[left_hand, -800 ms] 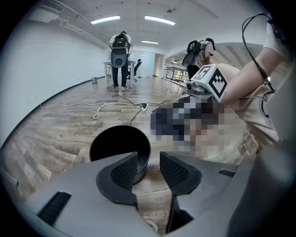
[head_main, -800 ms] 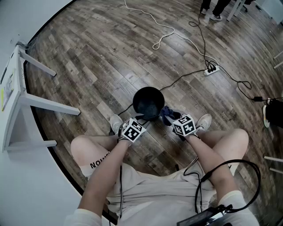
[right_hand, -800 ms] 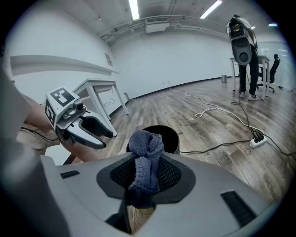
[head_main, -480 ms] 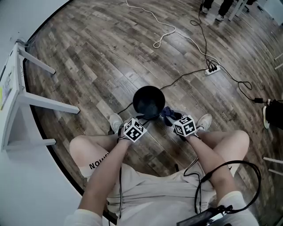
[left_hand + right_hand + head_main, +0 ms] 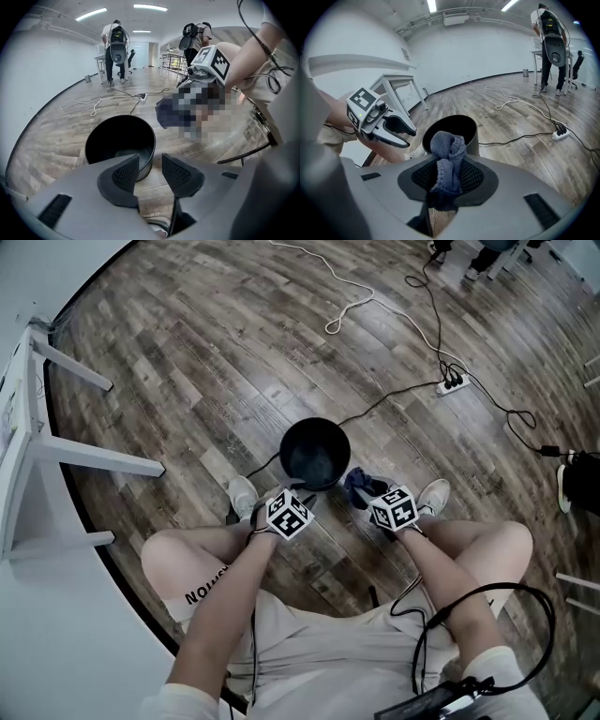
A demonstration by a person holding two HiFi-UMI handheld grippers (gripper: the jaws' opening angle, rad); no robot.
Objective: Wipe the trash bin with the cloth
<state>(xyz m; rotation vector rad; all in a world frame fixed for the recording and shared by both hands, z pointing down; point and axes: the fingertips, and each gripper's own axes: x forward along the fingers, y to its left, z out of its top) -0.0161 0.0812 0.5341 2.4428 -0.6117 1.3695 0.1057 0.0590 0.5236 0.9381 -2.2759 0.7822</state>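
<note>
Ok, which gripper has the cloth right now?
The right gripper: its jaws are shut on the blue cloth. The left gripper is open, gripping nothing.

- We see the black trash bin [image 5: 314, 452] standing upright on the wood floor [image 5: 187, 362], mouth open to us.
- The left tongs [image 5: 302, 493] reach the bin's near rim; we cannot tell whether they touch it.
- The right tongs [image 5: 372, 495] sit just beside the bin's near right, with the dark blue cloth [image 5: 359, 483] bunched at their tip.
- A power strip [image 5: 449, 383] lies well beyond the bin.
</note>
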